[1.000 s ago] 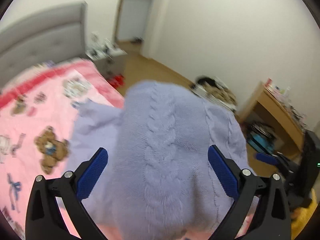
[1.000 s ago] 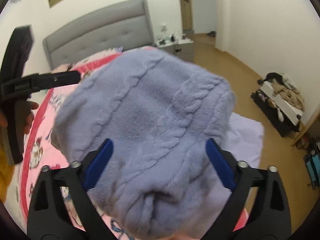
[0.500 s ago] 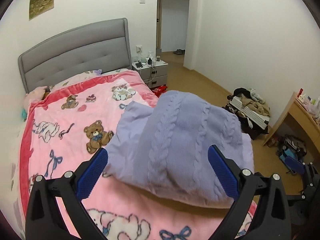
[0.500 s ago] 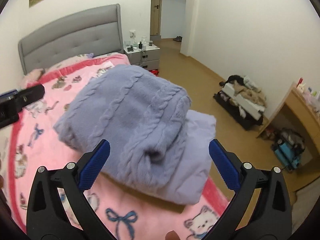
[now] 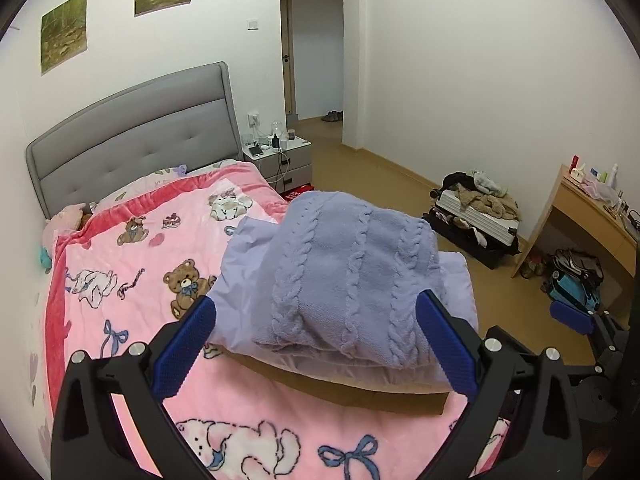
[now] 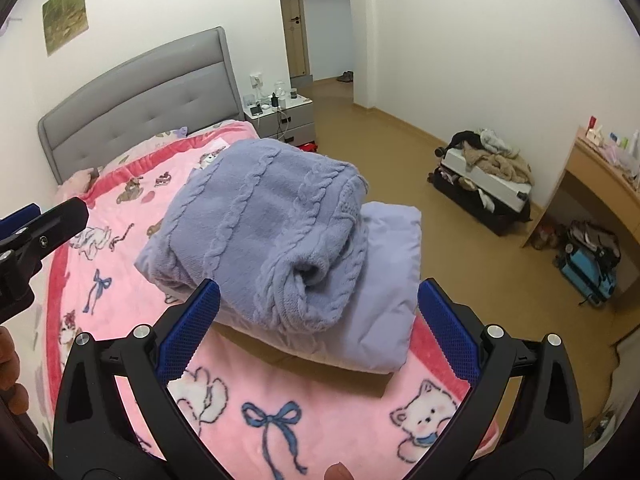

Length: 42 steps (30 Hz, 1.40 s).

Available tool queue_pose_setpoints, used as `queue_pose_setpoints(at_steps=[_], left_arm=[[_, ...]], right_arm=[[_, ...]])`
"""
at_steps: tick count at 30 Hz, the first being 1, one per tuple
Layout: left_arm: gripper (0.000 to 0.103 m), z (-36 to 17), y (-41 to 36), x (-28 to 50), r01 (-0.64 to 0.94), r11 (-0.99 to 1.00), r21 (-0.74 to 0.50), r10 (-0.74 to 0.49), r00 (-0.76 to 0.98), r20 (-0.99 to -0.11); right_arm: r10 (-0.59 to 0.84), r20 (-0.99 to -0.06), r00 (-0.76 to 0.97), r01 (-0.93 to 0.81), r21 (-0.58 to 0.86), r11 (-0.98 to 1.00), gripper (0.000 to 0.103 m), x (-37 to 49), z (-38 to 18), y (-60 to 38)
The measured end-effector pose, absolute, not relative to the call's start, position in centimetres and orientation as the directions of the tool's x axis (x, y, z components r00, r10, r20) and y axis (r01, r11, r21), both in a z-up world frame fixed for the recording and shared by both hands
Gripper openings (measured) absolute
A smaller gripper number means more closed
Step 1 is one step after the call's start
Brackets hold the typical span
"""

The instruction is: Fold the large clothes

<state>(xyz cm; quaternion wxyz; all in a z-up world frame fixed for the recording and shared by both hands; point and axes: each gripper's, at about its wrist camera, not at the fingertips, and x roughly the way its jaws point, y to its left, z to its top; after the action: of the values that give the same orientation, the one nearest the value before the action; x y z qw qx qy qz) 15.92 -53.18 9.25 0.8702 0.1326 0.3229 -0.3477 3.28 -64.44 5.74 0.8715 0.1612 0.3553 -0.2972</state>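
Both tools, left (image 5: 316,344) and right (image 6: 318,328), gape wide, empty, above the folded sweater (image 6: 264,232).

The left gripper (image 5: 316,336) is held level and low, its two blue-padded fingers (image 5: 184,344) spread wide with nothing between them. The right gripper (image 6: 318,326) is posed the same way, fingers (image 6: 448,326) wide apart and empty. In the right wrist view the left gripper shows at the far left edge, with part of a hand (image 6: 10,376) below it.
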Motion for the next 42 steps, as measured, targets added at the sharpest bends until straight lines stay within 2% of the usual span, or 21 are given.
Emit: queue_pose_setpoints(at_steps=[42], left_arm=[[0.099,10.1,-51.9,14.8,0.708,0.704,0.047,-0.51,0.55,-0.661]], right_arm=[[-0.393,-0.709,0.585,0.611,0.067,0.789,0.095,3.5,5.9,-63.9]])
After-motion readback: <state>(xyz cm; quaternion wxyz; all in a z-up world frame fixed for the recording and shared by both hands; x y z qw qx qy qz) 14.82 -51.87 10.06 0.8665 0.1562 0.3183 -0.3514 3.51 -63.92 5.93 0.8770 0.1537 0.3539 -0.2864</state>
